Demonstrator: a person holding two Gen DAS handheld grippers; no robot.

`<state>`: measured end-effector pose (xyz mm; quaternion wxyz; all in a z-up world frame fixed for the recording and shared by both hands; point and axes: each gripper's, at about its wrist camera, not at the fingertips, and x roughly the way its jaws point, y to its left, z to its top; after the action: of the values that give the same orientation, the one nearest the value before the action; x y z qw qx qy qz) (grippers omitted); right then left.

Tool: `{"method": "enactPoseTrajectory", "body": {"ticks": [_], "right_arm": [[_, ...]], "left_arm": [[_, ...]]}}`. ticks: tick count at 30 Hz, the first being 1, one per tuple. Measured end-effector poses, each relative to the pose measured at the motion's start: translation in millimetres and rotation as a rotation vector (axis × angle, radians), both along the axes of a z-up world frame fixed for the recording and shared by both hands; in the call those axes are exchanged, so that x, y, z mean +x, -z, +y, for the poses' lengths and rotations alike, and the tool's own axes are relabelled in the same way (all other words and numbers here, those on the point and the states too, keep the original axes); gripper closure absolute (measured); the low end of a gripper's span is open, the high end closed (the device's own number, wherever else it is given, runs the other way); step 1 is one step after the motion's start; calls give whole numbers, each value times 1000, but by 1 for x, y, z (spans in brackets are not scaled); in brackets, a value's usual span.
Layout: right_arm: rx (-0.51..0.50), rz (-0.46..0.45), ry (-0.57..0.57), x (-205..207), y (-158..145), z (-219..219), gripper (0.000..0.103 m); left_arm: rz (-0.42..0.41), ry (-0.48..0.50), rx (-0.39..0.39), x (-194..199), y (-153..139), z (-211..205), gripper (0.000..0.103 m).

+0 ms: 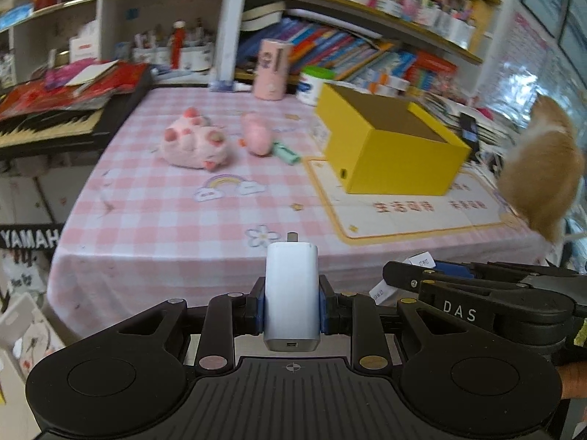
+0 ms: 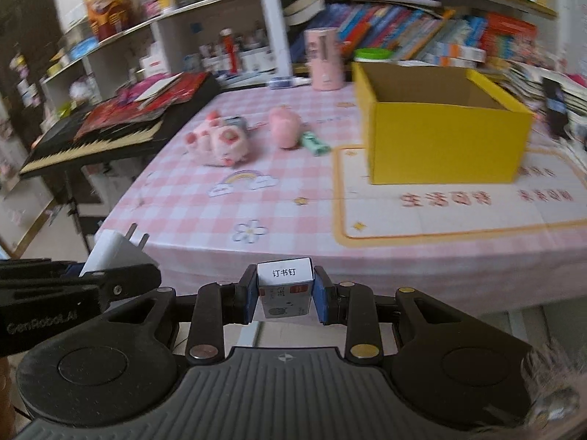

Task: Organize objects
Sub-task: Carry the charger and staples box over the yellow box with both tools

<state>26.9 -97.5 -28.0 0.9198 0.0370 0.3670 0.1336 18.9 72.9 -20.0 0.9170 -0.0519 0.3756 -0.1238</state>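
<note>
My left gripper (image 1: 291, 302) is shut on a white plug charger (image 1: 291, 293), held in front of the table's near edge. My right gripper (image 2: 285, 289) is shut on a small staples box (image 2: 285, 288), also before the near edge, just right of the left gripper. The charger also shows in the right wrist view (image 2: 117, 251). An open yellow box (image 1: 389, 146) stands on a cream mat (image 1: 403, 212) at the table's right; it shows in the right wrist view (image 2: 444, 132) too. A pink plush pig (image 1: 194, 143), a pink plush toy (image 1: 256, 134) and a small green packet (image 1: 288, 152) lie mid-table.
A keyboard piano (image 1: 47, 124) piled with red papers stands left of the table. A pink cylinder (image 1: 273, 69) and a white tub (image 1: 312, 86) stand at the table's back edge before bookshelves. An orange-and-white cat (image 1: 543, 168) is at the table's right edge.
</note>
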Motion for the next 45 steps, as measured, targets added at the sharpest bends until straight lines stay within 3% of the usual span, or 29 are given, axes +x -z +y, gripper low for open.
{"method": "enactPoseTrajectory", "body": {"ticks": [19, 45], "right_arm": [[-27, -5, 180, -20, -5, -52, 75], [-26, 31, 264, 30, 4, -123, 75]], "left_arm": [[-4, 176, -16, 12, 0, -55, 78], [11, 272, -1, 73, 6, -133, 78]]}}
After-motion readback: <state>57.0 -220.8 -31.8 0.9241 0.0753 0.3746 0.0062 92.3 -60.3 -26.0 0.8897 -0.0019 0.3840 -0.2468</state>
